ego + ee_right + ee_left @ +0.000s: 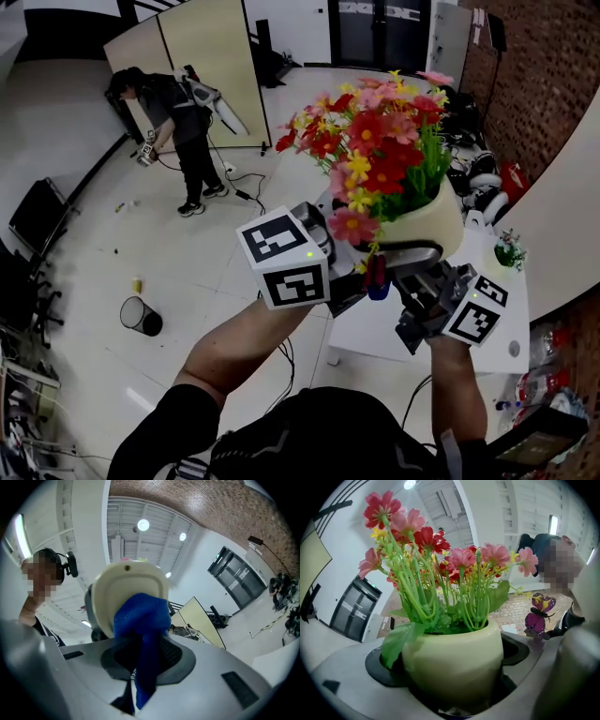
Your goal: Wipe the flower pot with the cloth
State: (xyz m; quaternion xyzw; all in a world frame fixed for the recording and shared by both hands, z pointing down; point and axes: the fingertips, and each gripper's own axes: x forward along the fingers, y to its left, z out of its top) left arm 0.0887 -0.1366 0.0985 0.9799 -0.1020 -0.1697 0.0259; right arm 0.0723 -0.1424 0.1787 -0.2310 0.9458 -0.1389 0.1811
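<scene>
A cream flower pot (429, 221) full of red, pink and yellow flowers (375, 141) is held up in the air, tilted toward me. My left gripper (405, 251) is shut on it; in the left gripper view the pot (454, 665) sits between the two jaws of the left gripper (451, 688). My right gripper (405, 292) comes from below, shut on a blue cloth (377, 277). In the right gripper view the cloth (143, 625) bunches out of the right gripper (140, 656) and presses on the pot's pale underside (122, 581).
Below the pot stands a white table (497, 314) with a small potted plant (509, 251). A purple butterfly ornament (539, 616) shows beside the pot. A person (178, 112) bends over at the far left, and a black bin (141, 317) stands on the floor.
</scene>
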